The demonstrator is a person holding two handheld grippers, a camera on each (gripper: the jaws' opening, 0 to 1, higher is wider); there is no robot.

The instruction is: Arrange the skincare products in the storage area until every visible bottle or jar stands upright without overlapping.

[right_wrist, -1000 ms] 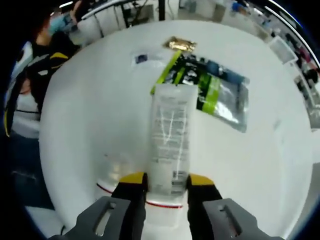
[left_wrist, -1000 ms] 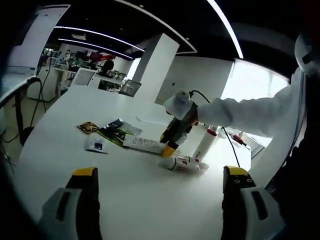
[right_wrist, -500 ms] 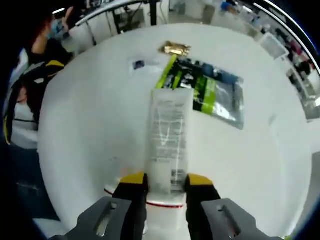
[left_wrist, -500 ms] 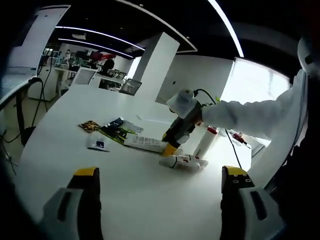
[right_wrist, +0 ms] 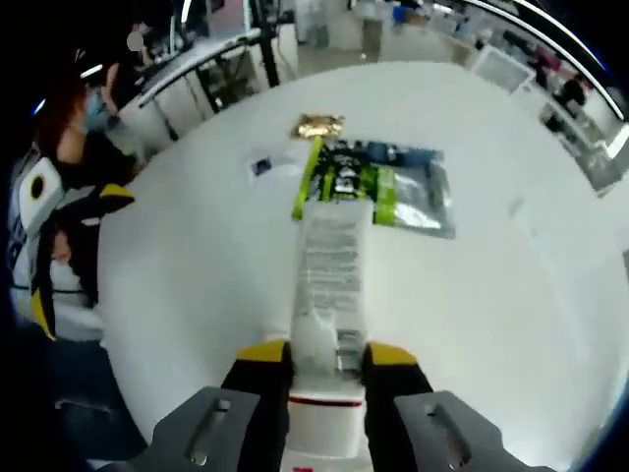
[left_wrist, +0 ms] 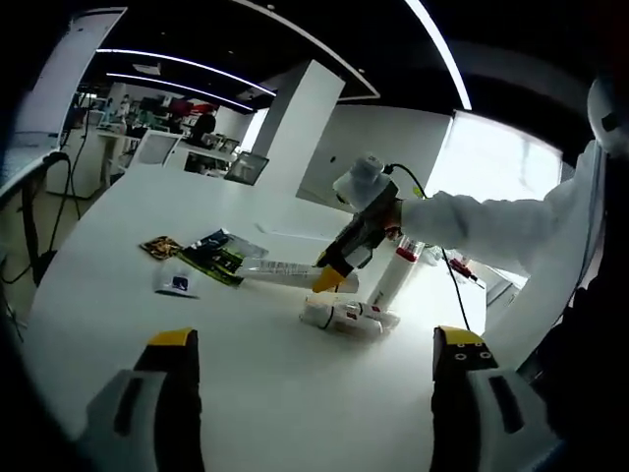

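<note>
My right gripper [right_wrist: 327, 354] is shut on the cap end of a flat white tube [right_wrist: 332, 265], which points away toward the sachets. In the left gripper view the same right gripper [left_wrist: 330, 278] holds the tube [left_wrist: 280, 270] slightly off the white table [left_wrist: 246, 374], with a white-sleeved arm behind it. A white bottle with red print [left_wrist: 344, 316] lies on its side just in front of it. Beside that, a white bottle with a red cap [left_wrist: 394, 278] stands upright. My left gripper [left_wrist: 314, 339] hangs open and holds nothing, well short of the products.
Green-and-black sachets [right_wrist: 373, 187] lie flat beyond the tube, with a gold sachet [right_wrist: 316, 126] and a small white sachet [right_wrist: 263, 165] further off. A white bottle with a red band [right_wrist: 319, 433] sits under my right jaws. A person [right_wrist: 59, 226] stands at the table's left edge.
My right gripper has raised the tube from the table and pulled back a little from the sachets. The left gripper stays open, and its view has shifted only slightly.
</note>
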